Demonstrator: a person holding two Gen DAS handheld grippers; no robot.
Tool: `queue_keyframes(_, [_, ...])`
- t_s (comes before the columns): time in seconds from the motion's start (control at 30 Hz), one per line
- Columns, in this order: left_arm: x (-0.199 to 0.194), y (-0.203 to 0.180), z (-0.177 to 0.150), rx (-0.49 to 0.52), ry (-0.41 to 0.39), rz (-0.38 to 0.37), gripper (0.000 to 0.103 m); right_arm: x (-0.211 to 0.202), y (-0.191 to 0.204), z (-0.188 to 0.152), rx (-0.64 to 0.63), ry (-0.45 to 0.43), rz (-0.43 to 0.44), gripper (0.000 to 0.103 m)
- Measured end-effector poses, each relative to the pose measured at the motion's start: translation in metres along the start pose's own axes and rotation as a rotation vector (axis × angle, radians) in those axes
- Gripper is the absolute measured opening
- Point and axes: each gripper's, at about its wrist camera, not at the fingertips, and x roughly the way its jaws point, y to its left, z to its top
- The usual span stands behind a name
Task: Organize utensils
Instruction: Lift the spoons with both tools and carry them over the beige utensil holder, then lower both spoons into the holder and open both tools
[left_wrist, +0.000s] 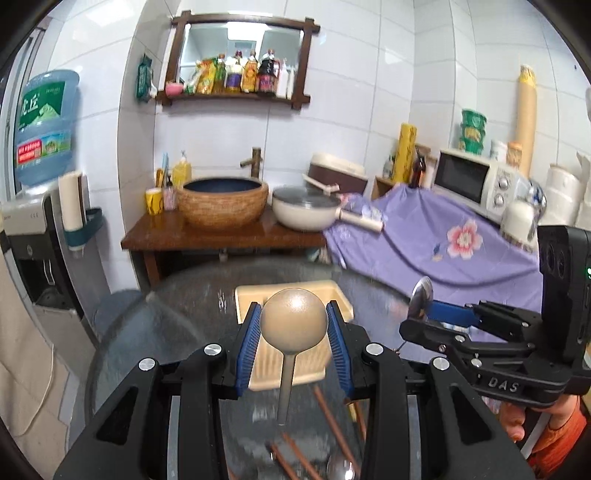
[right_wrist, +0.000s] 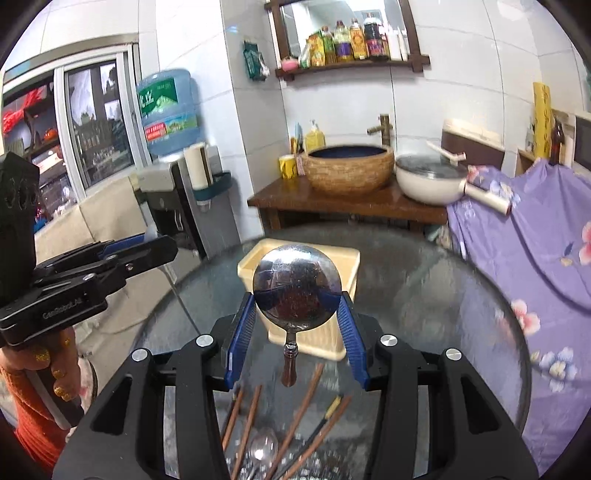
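Note:
My left gripper (left_wrist: 293, 323) is shut on the bowl of a tan spoon (left_wrist: 293, 319), whose handle hangs down. My right gripper (right_wrist: 297, 299) is shut on the bowl of a shiny metal spoon (right_wrist: 295, 288) with a dark wooden handle; it also shows in the left wrist view (left_wrist: 421, 301). Both are held above a round glass table (right_wrist: 424, 295), just short of a cream plastic utensil basket (right_wrist: 351, 266) that also shows in the left wrist view (left_wrist: 295, 363). Brown chopsticks (right_wrist: 301, 410) and a metal spoon (right_wrist: 262, 448) lie on the glass below.
Behind the table stand a wooden stand with a woven basin (left_wrist: 223, 201) and a white pan (left_wrist: 306, 212). A purple flowered cloth (left_wrist: 443, 254) covers a counter at right with a microwave (left_wrist: 476, 181). A water dispenser (right_wrist: 168, 110) stands at left.

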Motion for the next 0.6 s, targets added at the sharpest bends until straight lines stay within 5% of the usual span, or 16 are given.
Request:
queue_keyframes(0.3, [0.039, 0.015, 0.08, -0.055, -0.069, 0.057, 0.035, 0.009, -0.01, 0.092, 0.015, -0.123, -0.042, 0.046])
queue_keyframes(0.6, [0.092, 0.035, 0.054, -0.119, -0.012, 0.081, 0.035, 0.066, -0.016, 0.067, -0.018, -0.072, -0.108, 0.046])
